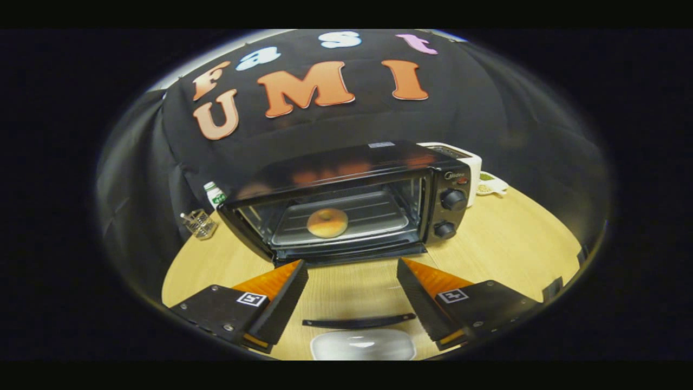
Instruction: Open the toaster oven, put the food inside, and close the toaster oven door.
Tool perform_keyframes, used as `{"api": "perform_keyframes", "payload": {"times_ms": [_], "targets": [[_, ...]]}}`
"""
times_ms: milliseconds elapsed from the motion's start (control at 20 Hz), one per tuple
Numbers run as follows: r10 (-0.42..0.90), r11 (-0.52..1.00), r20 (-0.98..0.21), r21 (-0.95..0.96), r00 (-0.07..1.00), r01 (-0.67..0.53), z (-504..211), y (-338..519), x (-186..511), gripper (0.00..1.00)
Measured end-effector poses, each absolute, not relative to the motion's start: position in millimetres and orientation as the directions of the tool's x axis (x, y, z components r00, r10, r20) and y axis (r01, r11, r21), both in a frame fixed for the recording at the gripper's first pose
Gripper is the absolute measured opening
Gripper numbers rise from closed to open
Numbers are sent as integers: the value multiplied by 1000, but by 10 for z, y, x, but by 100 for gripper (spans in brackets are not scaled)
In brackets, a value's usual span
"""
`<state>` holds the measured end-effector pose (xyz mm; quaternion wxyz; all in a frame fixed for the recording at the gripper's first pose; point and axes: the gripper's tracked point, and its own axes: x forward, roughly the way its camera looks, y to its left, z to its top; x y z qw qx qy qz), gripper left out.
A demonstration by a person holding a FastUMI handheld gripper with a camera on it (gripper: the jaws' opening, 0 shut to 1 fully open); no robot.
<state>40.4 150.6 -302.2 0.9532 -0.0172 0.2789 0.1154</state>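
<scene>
The hand-held gripper (352, 295) hovered spread and empty above the lowered door's handle (358, 322), the bagel (327, 222) already resting on the toaster oven (346, 200) tray, presumably ready for closing.

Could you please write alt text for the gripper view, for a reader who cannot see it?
A black toaster oven stands open on a wooden table, with a round bagel on the tray inside. The open, empty gripper hovers above the lowered glass door, whose handle lies between its fingers. A small bottle and a wire holder stand beside the oven.
</scene>
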Motion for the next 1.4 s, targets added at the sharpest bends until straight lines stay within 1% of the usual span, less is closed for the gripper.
{"api": "perform_keyframes", "payload": {"times_ms": [450,700,950,1150,1250,1400], "targets": [[191,957,-641,-49,744,-287,-3556,1352,-261,99],[177,957,-687,-46,705,-285,-3786,1281,-449,99],[164,953,-723,-59,671,-296,-3971,1244,-501,99],[154,951,-729,-74,667,-300,-4068,1234,-392,99],[145,952,-748,-73,647,-298,-4122,1223,-409,99],[146,952,-746,-72,650,-297,-4112,1226,-390,99]]}}
